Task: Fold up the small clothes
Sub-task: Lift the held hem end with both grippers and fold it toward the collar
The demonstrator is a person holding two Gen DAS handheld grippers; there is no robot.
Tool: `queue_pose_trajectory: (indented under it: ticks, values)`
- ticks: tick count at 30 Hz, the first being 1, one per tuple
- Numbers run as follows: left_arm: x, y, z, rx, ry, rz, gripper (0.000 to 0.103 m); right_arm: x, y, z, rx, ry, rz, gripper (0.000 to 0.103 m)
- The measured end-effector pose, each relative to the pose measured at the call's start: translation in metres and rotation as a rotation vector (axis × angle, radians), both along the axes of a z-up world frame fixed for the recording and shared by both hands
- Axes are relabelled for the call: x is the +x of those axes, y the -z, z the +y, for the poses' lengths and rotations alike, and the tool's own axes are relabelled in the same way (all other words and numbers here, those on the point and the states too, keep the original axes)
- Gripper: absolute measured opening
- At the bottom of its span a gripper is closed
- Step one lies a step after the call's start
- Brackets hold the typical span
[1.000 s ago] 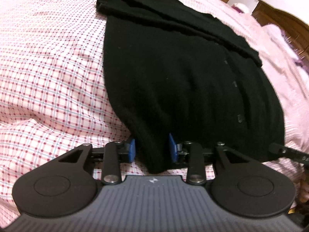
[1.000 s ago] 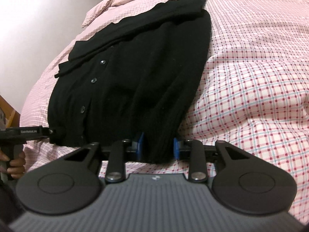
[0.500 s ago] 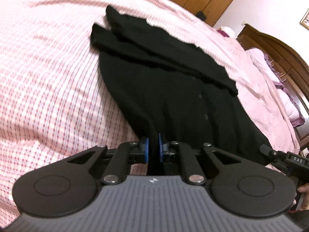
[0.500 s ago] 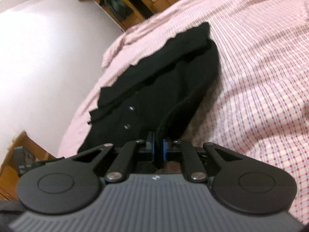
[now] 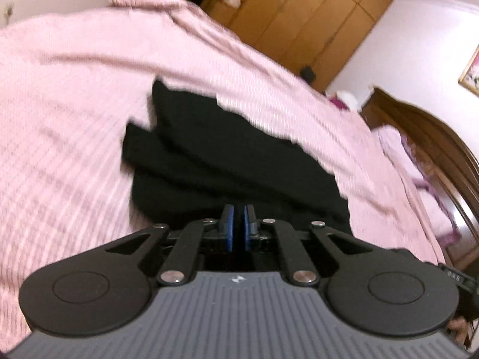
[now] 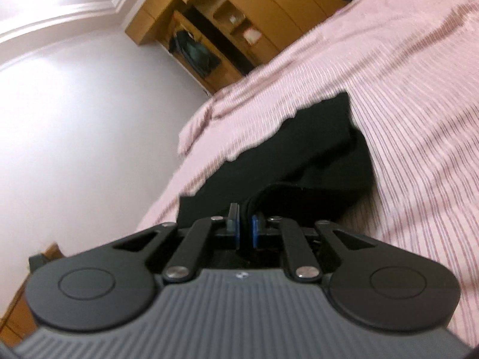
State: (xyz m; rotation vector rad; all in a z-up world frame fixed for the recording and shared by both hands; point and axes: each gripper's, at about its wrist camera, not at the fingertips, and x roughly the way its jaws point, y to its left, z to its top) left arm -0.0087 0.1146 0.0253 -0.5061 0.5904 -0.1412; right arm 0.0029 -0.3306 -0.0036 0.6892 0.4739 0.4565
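Left wrist view first: a second ago the left claw (image 5: 237, 227) sat wide open around the near hem of the black cardigan (image 5: 227, 161), with the whole thing spread flat on the bed (image 5: 69, 137). Now its blue pads are squeezed together on that hem and the near edge is lifted off the checked bedspread, so the camera looks higher, at a wooden wardrobe (image 5: 302, 15) and a headboard (image 5: 431, 137). The cardigan's long axis runs away from the claw toward the bed's far edge, folded sleeves at the far end. It's all pretty motion-blurred.

Right wrist view: same story. The right claw (image 6: 246, 229) was open around the other near corner, now it's clamped on a bunched fold of the cardigan (image 6: 302, 161), which is raised and curling over itself. It stretches from the claw toward the far side of the bed (image 6: 419, 95).

Count: one cardigan, two claws, one bed.
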Motion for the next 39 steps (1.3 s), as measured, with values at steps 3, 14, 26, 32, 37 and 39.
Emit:
queue_pose_trajectory:
  ticks: [3,14,26,32,37,39]
  values:
    - [0.014,-0.022,-0.002,0.039,-0.052,-0.076,0.006,0.020,-0.010,0.002,0.027,0.025,-0.034,0.010]
    - [0.054,-0.026,-0.005,0.196,-0.006,0.011,0.008,0.071,-0.013,0.007,0.040,0.041,-0.031,0.010]
    - [0.067,0.037,-0.051,0.536,0.416,0.158,0.072,0.032,0.017,0.006,-0.019,0.026,0.072,0.010]
    - [0.067,0.041,-0.068,0.656,0.613,0.132,0.079,0.028,0.032,-0.001,-0.017,0.053,0.131,0.010]
    - [0.071,0.054,-0.076,0.639,0.743,0.154,0.070,0.034,0.041,-0.002,-0.007,0.064,0.160,0.010]
    - [0.068,0.056,-0.075,0.608,0.766,0.148,0.034,0.035,0.042,-0.001,-0.008,0.062,0.163,0.010]
